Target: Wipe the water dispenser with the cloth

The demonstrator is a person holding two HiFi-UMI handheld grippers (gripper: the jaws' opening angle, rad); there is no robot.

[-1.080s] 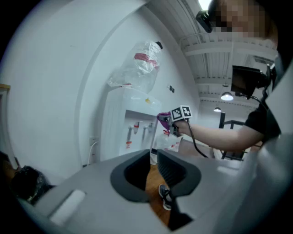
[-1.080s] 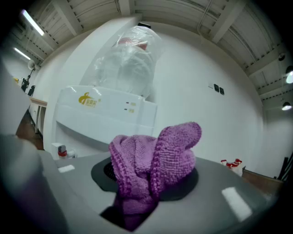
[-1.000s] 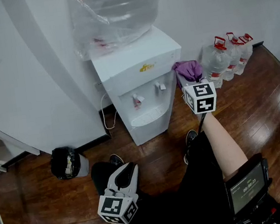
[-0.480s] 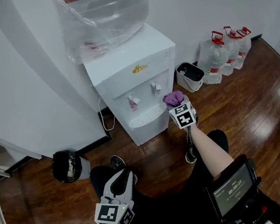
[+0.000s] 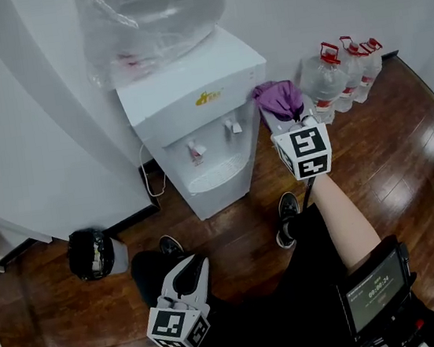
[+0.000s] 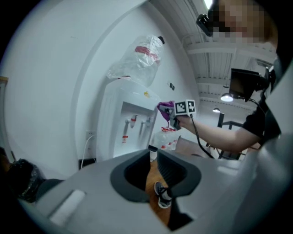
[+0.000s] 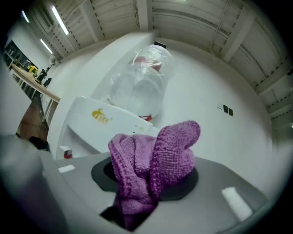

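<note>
A dark wooden floor (image 5: 405, 160) carries a white water dispenser (image 5: 196, 132), upright against the pale wall (image 5: 40, 152). A row of clear jugs (image 5: 331, 78) with red caps stands near its right side. A black bin (image 5: 93, 254) sits well apart on its left, and a person's dark shoes (image 5: 286, 219) rest in front.
</note>
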